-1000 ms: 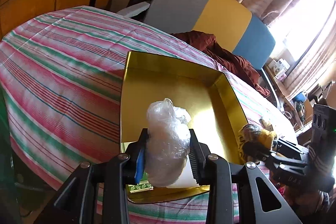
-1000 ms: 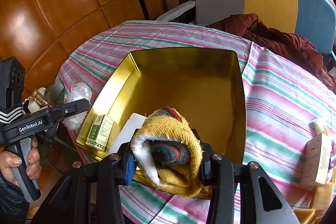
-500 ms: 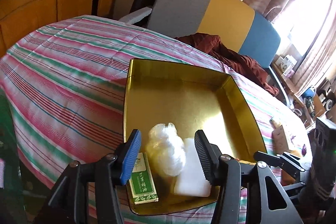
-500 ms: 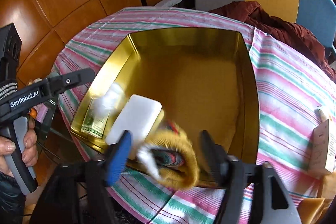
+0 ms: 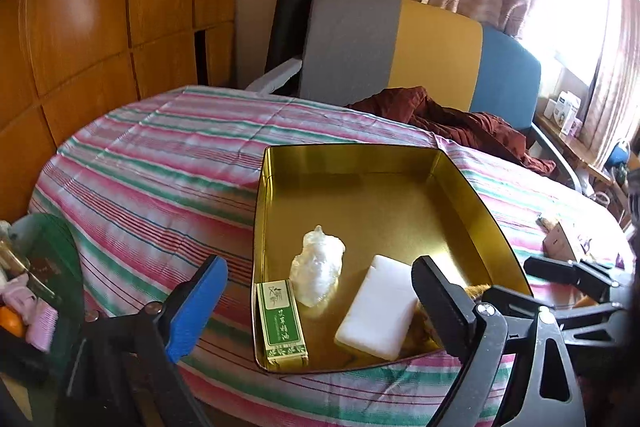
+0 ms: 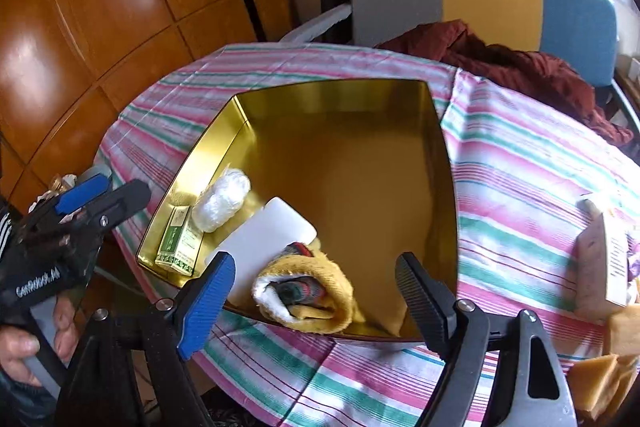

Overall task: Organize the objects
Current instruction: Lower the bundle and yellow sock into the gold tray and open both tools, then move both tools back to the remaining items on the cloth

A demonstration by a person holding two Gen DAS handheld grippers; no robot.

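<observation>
We tilted the left gripper (image 5: 320, 291) downward, its jaws just opened wide and empty, above the plastic bundle (image 5: 318, 273) lying in the gold tray (image 5: 360, 151). Our right gripper (image 6: 316, 291), likewise angled down, had just released the yellow cloth roll (image 6: 308, 291) at the tray's near edge.

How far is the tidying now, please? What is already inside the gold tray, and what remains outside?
Done: green box, plastic wad, white block and yellow cloth roll lie in the gold tray. In hand: nothing; both claws, left claw and right claw, have just opened. Left: the carton on the tablecloth.
</observation>
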